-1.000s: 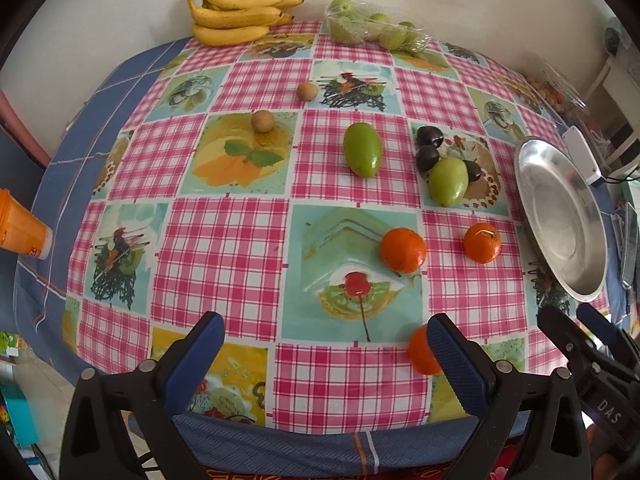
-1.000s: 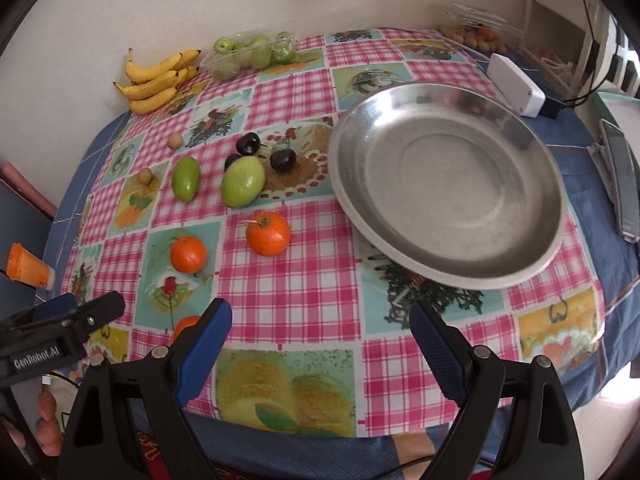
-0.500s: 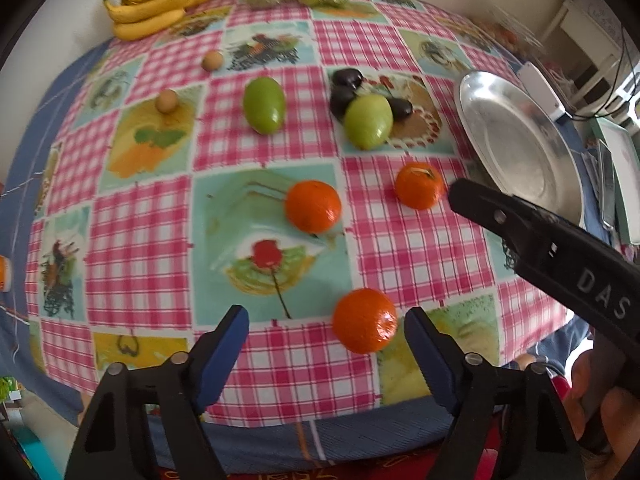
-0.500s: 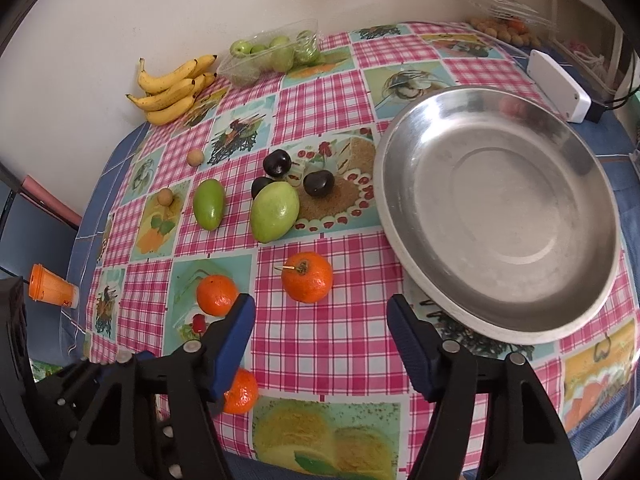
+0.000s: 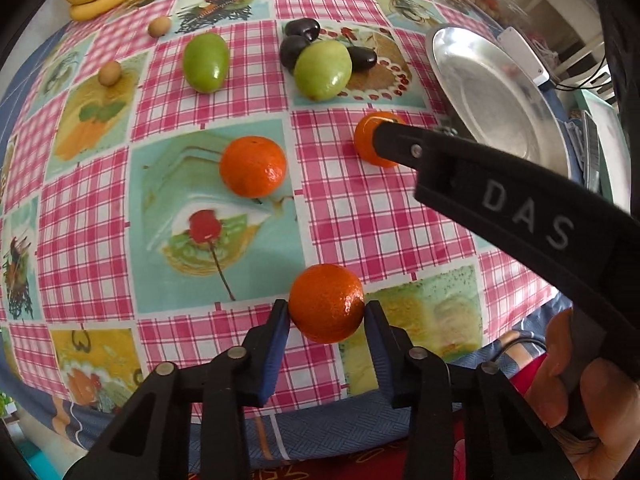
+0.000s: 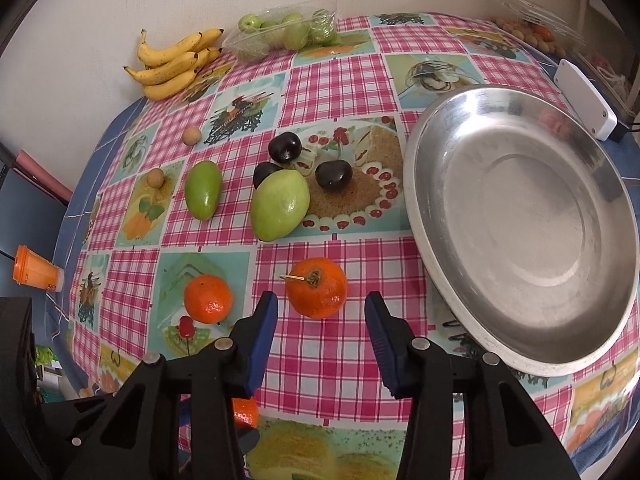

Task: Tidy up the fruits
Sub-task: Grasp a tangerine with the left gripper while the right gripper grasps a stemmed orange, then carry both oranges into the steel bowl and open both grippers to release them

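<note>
My left gripper (image 5: 325, 312) is shut on the nearest orange (image 5: 326, 303) at the table's front edge; the pads touch both its sides. That orange also shows in the right wrist view (image 6: 245, 413) behind my right gripper's left arm. My right gripper (image 6: 320, 312) is open, its fingers on either side of a stemmed orange (image 6: 317, 287) without touching it. A third orange (image 6: 208, 298) lies to the left. Two green mangoes (image 6: 203, 194) (image 6: 281, 204) and three dark plums (image 6: 333, 175) lie further back. The steel plate (image 6: 520, 216) sits at the right.
Bananas (image 6: 172, 64), a bag of green fruit (image 6: 286, 32) and two small brown fruits (image 6: 155, 178) lie at the back left. A white box (image 6: 586, 98) and a clear tray stand behind the plate. An orange cup (image 6: 36, 270) is off the left edge.
My left gripper has moved forward and closed on the nearest orange. My right gripper has moved forward and down, so that its open fingers now flank the stemmed orange.
</note>
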